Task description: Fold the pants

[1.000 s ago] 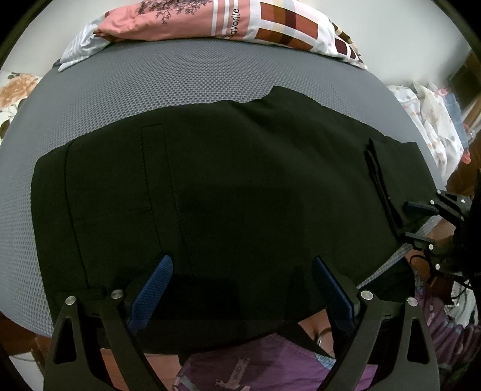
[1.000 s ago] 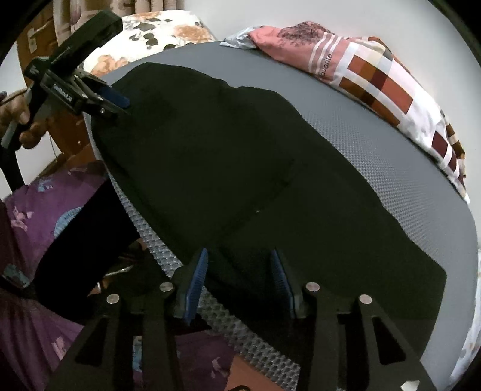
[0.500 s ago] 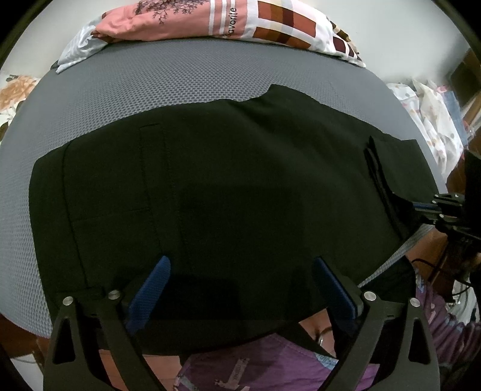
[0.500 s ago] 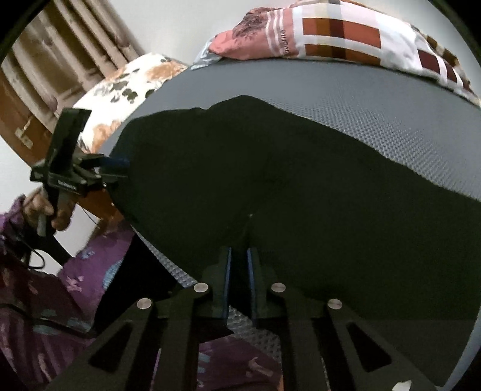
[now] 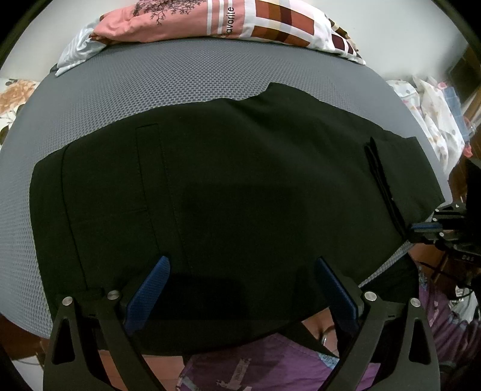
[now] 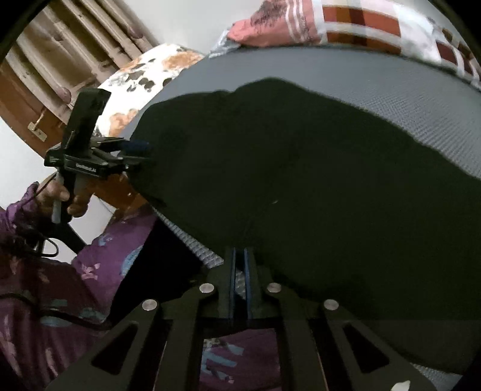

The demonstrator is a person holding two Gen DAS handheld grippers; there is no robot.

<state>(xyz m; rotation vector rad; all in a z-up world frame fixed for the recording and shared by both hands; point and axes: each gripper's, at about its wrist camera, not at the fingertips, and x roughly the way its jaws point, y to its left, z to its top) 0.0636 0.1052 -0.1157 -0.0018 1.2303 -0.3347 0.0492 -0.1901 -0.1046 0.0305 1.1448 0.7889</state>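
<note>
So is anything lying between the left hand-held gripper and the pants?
Nothing visible. The left hand-held gripper hangs open directly over the black pants, with only bare fabric between its fingers.

Black pants, spread flat on grey mesh mattress, near edge overhanging

Grey mesh mattress, patchwork pillow, floral pillow, wooden door

Pants lie across the mattress (pillow behind them, at the far edge).
</note>
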